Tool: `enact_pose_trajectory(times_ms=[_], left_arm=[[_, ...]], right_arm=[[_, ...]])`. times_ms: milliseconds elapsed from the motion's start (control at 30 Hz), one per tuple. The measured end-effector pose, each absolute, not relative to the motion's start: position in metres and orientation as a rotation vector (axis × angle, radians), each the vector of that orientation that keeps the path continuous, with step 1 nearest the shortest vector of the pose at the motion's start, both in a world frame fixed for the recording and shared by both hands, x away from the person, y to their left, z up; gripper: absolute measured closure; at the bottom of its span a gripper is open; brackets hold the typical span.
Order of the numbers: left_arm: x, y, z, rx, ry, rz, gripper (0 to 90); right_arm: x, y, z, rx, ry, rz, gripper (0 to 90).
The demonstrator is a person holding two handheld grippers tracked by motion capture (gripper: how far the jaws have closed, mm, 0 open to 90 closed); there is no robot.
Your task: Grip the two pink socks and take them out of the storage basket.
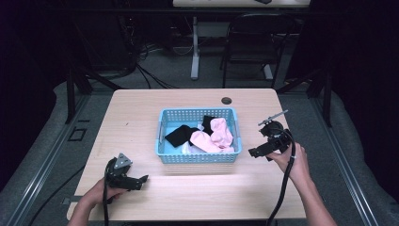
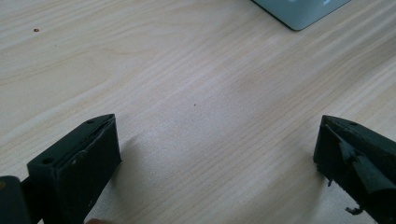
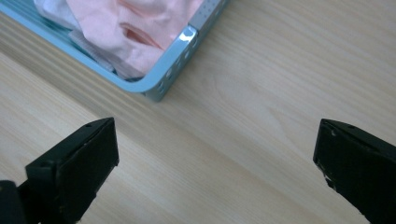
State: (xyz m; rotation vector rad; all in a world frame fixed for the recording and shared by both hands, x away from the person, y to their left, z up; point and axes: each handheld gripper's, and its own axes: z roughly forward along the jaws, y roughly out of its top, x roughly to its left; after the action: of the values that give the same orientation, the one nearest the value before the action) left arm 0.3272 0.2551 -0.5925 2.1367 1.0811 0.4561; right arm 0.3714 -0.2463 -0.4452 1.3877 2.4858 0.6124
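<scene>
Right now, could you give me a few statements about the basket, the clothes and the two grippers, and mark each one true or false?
1. The blue basket holds pink cloth and black cloth. True.
2. The left gripper is shut on a black cloth. False: its jaws stand wide apart over the bare table, with nothing between them.
3. The right gripper is open, beside a corner of the basket. True.
4. The basket lies tipped on its side. False: it sits upright on the table, opening upward.
5. Both grippers are inside the basket. False: the left one is in front of it near the table's edge, and the right one is off to its right.
</scene>
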Motion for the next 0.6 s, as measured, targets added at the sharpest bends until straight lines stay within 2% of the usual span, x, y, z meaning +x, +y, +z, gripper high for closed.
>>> enact_pose_trajectory(times_ms=[600], left_arm=[[0.327, 0.255, -0.592, 2.140, 1.077, 0.457, 0.3]], right_arm=[[0.406, -0.214, -0.413, 1.300, 2.548, 0.633, 0.0]])
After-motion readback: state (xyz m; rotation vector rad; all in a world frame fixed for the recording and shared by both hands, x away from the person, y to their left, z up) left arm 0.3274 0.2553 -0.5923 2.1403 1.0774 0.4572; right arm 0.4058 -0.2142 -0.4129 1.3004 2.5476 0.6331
